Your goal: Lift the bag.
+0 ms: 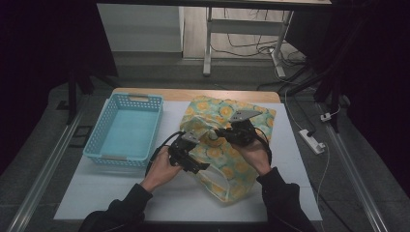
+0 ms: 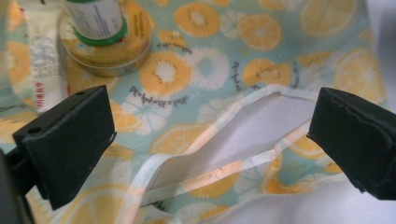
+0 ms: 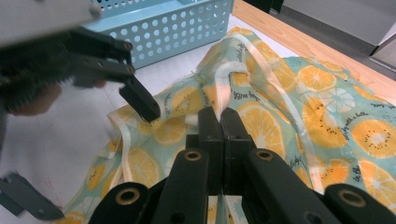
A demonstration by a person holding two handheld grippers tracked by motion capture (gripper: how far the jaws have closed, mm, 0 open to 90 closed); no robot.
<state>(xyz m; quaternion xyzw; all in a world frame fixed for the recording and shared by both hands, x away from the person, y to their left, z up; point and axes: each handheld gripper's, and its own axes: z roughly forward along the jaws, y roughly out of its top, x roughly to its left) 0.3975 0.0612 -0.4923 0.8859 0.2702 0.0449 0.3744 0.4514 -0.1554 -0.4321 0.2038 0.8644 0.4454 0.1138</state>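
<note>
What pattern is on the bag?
Orange slices on pale teal bag; clearest in the right gripper view.

Dim room; grey floor. White-legged metal table frame behind, tangled black cables, white power strip.

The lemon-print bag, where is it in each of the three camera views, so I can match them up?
High view: the lemon-print bag lies right of centre on the white table, beside the blue basket.
Left gripper view: the bag spreads behind the open jaws, its mouth gaping between them.
Right gripper view: it covers centre and right, its rim pinched in the shut jaws.
Shared landmark: the bag's pale rim tape.
</note>
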